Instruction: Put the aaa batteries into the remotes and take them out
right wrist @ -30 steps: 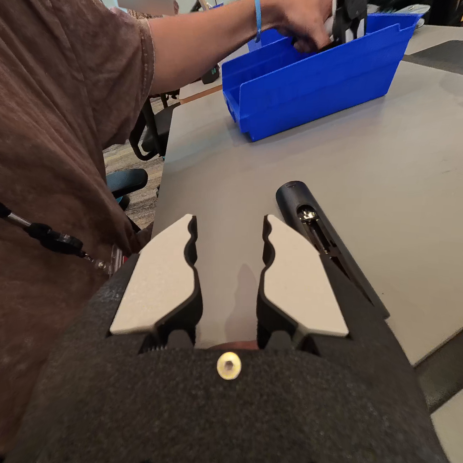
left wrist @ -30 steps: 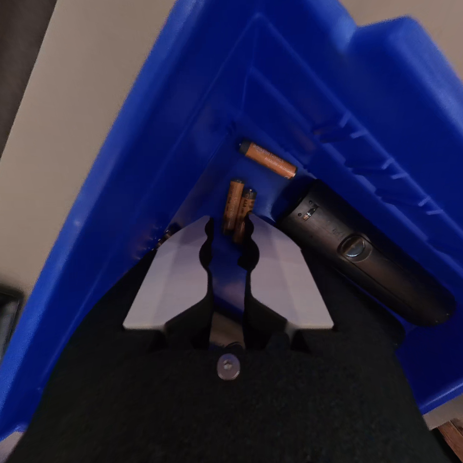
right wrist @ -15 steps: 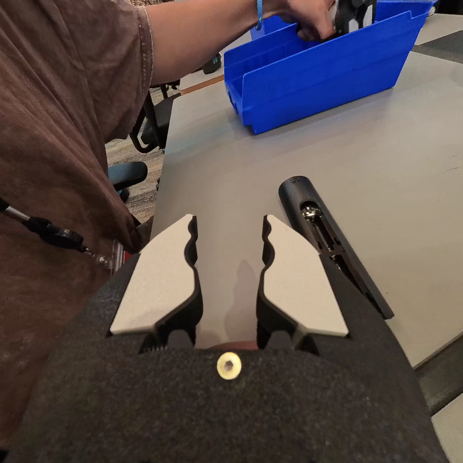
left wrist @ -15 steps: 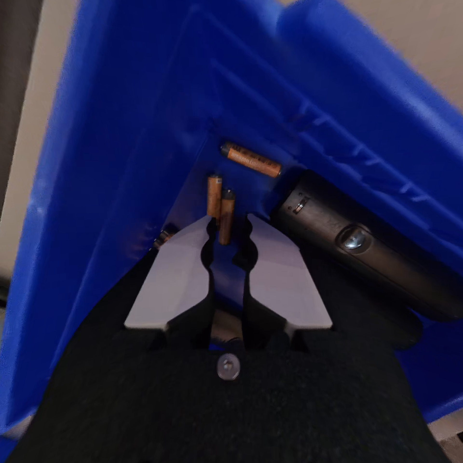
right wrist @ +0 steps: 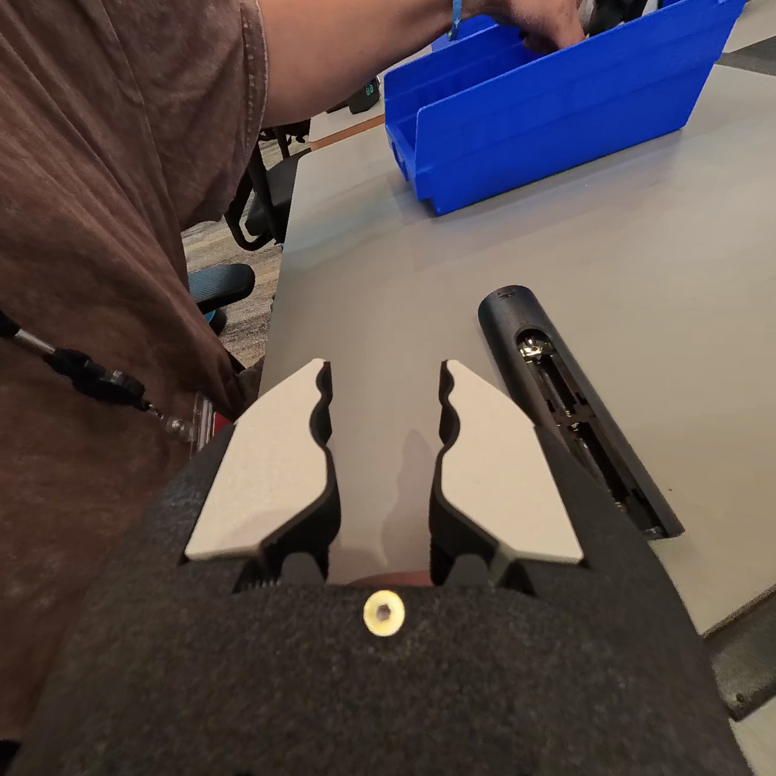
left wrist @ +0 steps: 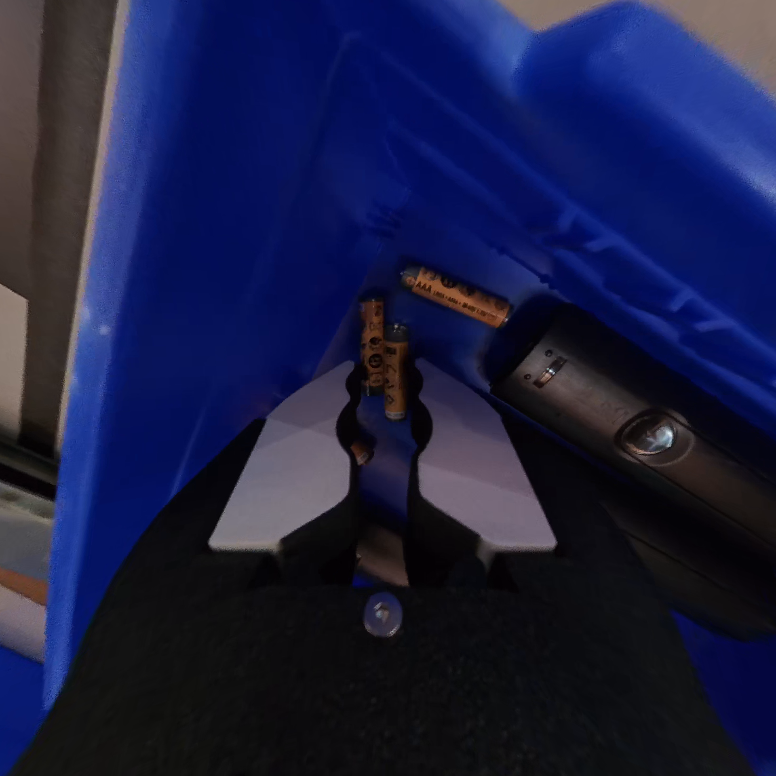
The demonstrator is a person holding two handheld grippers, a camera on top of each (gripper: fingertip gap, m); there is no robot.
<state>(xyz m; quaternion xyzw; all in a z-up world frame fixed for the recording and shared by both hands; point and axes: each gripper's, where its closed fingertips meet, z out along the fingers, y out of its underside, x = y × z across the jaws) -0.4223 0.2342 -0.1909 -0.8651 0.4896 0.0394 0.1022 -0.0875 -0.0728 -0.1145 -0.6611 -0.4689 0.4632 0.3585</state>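
My left gripper (left wrist: pixel 385 369) is open inside the blue bin (left wrist: pixel 252 210), low over its floor. Two orange AAA batteries lie side by side at the fingertips: one (left wrist: pixel 394 371) reaches in between the fingers, the other (left wrist: pixel 373 344) sits by the left tip. A third battery (left wrist: pixel 455 300) lies crosswise in the far corner, and the end of another (left wrist: pixel 362 453) shows between the fingers. A black remote (left wrist: pixel 609 428) lies in the bin on the right. My right gripper (right wrist: pixel 384 367) is open and empty above the grey table (right wrist: pixel 546 260). A black remote with its battery bay open and empty (right wrist: pixel 575 403) lies just right of it.
The blue bin (right wrist: pixel 546 109) stands at the table's far side, with the person's hand (right wrist: pixel 541 21) reaching into it. The person's brown-shirted body (right wrist: pixel 105 210) fills the left. An office chair (right wrist: pixel 260 197) stands beyond the table's left edge. The table's near right edge (right wrist: pixel 735 604) is close. Spacing between my two grippers at the tips: around 45 centimeters. My left gripper is the nearer one to the black remote (left wrist: pixel 609 428): about 8 centimeters, against 35 centimeters.
My left gripper has moved deeper into the bin, so the two side-by-side batteries now sit at and between its fingertips. The right gripper has drifted slightly; the open remote appears a little farther ahead.
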